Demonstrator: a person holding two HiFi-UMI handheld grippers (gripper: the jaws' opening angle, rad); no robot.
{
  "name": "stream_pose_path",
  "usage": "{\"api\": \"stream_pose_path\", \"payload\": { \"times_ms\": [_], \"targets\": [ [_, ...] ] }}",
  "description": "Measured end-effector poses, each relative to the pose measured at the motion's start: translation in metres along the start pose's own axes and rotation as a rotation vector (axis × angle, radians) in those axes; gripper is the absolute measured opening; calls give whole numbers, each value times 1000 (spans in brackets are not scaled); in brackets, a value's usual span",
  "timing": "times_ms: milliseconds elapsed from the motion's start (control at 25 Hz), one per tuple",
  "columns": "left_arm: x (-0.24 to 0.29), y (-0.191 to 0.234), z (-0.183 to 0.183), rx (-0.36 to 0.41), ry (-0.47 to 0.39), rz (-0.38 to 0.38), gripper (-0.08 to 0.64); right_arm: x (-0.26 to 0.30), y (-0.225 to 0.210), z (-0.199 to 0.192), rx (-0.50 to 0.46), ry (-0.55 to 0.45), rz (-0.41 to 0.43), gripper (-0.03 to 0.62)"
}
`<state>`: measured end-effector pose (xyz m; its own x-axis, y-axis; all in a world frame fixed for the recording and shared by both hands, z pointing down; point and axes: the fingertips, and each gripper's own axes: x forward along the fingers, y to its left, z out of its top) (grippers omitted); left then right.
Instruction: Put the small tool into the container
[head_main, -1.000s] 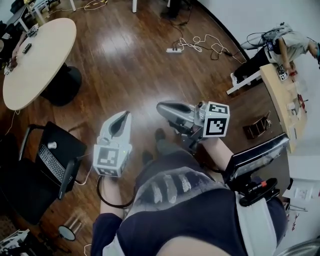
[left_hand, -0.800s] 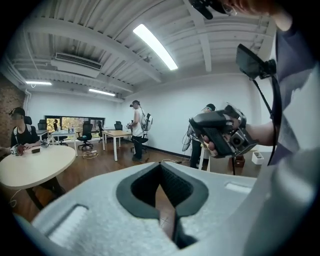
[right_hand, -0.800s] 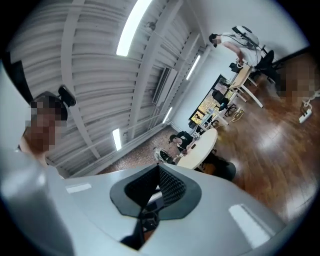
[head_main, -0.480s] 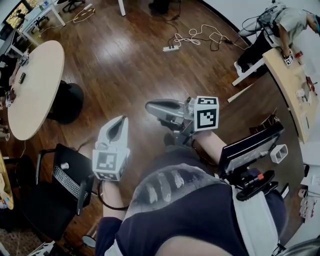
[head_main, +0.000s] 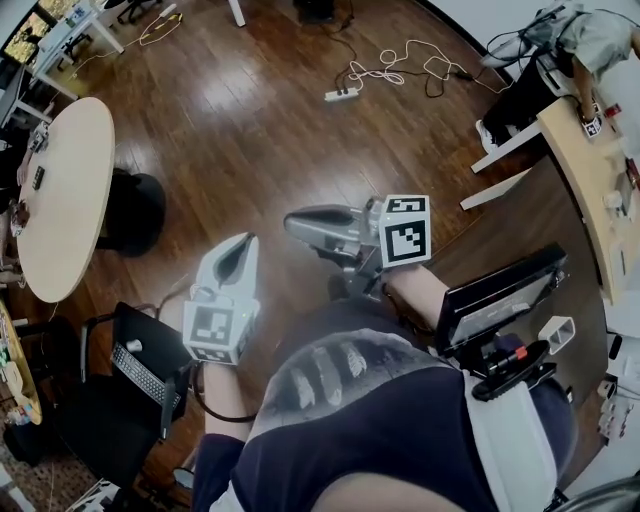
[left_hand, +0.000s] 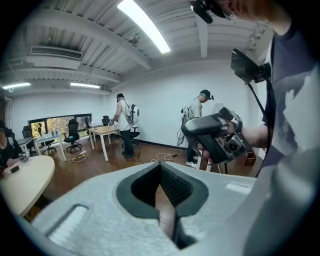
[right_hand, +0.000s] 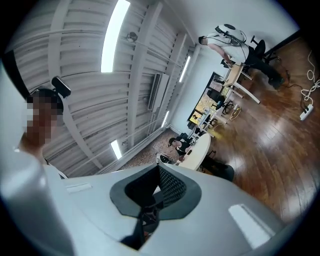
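No small tool and no container can be picked out in any view. I stand on a wooden floor (head_main: 250, 130) and hold both grippers at waist height. The left gripper (head_main: 243, 248) points away from me, jaws together, nothing between them (left_hand: 161, 169). My right gripper (head_main: 296, 221) points left, across in front of my body. It is shut and holds nothing (right_hand: 159, 169). In the left gripper view the right gripper (left_hand: 187, 131) shows in a hand at the upper right.
A round table (head_main: 60, 200) stands at the left, a black chair (head_main: 140, 370) with a keyboard below it. A power strip with cables (head_main: 345, 93) lies on the floor ahead. A long desk (head_main: 600, 190) and a small white box (head_main: 556, 333) are at the right. Two people (left_hand: 123, 125) stand far off.
The head view has swung: the round table has slid left and the white box has come into sight at the right. The right gripper has drifted slightly left. Both grippers stay shut.
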<state>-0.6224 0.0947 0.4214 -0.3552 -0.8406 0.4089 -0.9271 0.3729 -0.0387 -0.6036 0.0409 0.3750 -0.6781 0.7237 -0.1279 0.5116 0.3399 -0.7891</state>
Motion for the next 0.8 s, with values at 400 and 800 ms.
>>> {"api": "stream_pose_path", "payload": {
  "times_ms": [400,800],
  "targets": [
    [40,76,5,39,72,26,3,36,-50,54,15,4,7,2],
    [83,147,15,78,24,-81,3,86,-81,93,-73,1,-100,2]
  ]
}}
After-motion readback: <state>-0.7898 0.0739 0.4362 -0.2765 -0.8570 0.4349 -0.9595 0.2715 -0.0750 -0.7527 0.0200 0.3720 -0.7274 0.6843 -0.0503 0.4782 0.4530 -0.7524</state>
